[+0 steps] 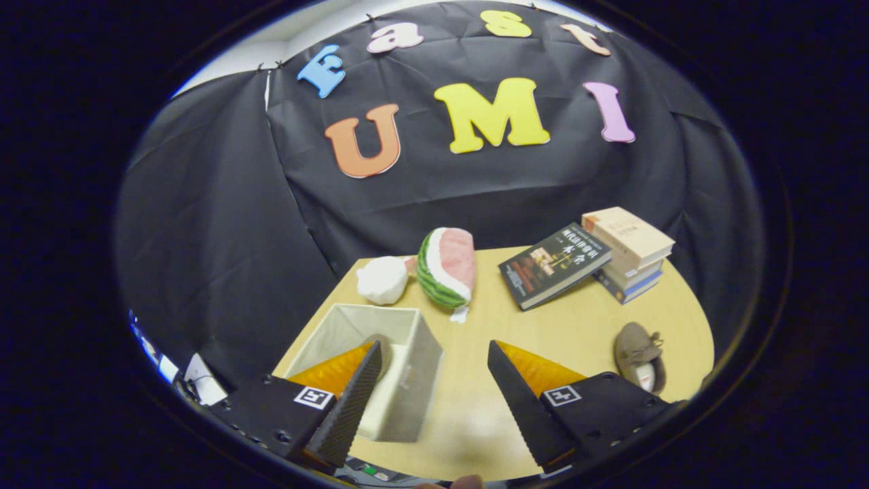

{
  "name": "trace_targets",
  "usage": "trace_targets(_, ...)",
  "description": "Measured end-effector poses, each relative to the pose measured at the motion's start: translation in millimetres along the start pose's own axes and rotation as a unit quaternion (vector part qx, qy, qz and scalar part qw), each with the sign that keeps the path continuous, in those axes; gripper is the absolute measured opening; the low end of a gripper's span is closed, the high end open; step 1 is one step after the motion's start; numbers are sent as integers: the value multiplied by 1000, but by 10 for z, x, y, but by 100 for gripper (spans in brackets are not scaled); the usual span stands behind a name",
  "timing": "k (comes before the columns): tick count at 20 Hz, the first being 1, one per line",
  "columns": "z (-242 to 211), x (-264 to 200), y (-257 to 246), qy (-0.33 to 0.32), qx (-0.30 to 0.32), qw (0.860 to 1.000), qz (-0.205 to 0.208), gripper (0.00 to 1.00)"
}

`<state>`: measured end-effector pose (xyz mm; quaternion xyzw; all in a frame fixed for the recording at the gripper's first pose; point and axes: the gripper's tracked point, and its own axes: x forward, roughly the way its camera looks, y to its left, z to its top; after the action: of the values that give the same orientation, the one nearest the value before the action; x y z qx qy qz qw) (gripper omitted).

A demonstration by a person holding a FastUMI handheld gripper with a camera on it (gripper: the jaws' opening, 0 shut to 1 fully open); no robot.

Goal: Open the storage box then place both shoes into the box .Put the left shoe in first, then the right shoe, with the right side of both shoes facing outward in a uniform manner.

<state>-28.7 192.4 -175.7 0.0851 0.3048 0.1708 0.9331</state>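
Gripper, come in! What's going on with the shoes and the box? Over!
Hand-held gripper open, holding nothing. Storage box open, one shoe inside by the left finger. Second shoe on the table, right of the fingers. Path clear.

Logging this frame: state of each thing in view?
box: open, something dark inside, behind the left finger
shoe: on the table, outside the box
gripper: open, holding nothing
black book: closed, leaning on the book stack
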Motion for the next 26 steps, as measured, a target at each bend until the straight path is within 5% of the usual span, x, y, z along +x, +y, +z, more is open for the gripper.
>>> trace_targets(5, 22, -387, -1346, -29, -15, 998, -44, 96)
trace_targets(13, -661, -352, -3006, 31, -15, 994, -101, 96)
trace_targets(23, -1367, 428, -3554, 136, 6, 985, -107, 95)
trace_targets(26, -1473, 552, -3596, 159, 26, 981, -104, 75)
